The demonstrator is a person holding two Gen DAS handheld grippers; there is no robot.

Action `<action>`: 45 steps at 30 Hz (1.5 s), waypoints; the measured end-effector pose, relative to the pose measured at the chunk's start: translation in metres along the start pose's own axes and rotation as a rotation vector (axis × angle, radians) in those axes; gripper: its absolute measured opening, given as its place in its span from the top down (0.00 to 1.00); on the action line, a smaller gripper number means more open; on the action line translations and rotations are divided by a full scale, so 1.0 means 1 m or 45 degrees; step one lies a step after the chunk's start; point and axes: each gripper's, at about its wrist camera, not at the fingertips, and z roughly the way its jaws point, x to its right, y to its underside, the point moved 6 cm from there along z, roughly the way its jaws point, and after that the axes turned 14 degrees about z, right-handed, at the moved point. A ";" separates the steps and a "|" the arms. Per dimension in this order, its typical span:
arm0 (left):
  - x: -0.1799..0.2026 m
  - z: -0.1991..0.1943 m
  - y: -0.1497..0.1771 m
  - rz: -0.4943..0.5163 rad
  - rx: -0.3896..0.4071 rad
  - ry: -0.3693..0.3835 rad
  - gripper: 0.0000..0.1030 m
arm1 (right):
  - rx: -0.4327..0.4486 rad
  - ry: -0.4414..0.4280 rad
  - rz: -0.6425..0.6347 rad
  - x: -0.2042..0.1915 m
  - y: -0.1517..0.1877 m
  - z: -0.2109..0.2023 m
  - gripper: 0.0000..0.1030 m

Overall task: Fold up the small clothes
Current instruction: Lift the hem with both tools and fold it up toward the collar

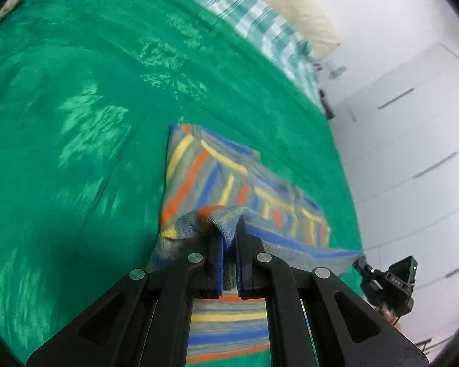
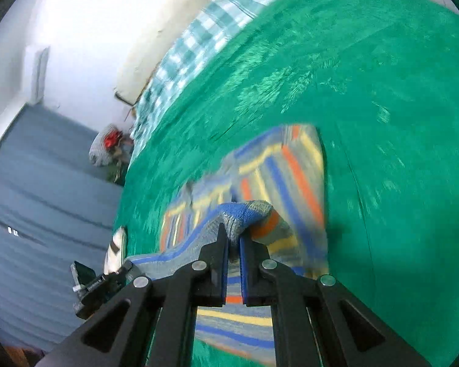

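Mid-fold on a bed's green blanket (image 1: 76,122): the left tongs (image 1: 228,238) and right tongs (image 2: 234,241) each clench a corner of the striped knit garment (image 1: 217,177), its near edge lifted, the rest lying flat; the next move likely carries that edge over to the far hem, both hands level. The left view alone shows white drawers (image 1: 413,128); the right, a grey bundle (image 2: 105,148) on the floor.

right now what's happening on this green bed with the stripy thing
A person is folding a small striped knit garment on a green blanket. The left gripper and the right gripper are each shut on the garment's near edge, lifted off the blanket, while its far part lies flat. Each gripper shows at the edge of the other's view. A checked sheet lies beyond.
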 end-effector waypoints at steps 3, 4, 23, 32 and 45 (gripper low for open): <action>-0.010 0.035 -0.015 -0.027 -0.082 -0.017 0.97 | -0.013 0.026 0.085 0.011 -0.033 0.024 0.94; -0.012 0.042 -0.019 -0.025 -0.095 -0.026 0.97 | -0.017 0.048 0.113 0.017 -0.042 0.034 0.94; -0.046 0.044 -0.073 -0.093 0.053 -0.053 0.14 | 0.214 -0.029 0.213 0.025 -0.094 0.037 0.47; -0.039 -0.006 0.065 0.275 -0.165 -0.226 0.14 | -0.074 0.231 -0.308 0.031 0.027 0.009 0.47; -0.024 -0.001 0.116 0.587 -0.222 -0.533 0.17 | -0.072 0.447 -0.283 0.088 0.094 0.009 0.97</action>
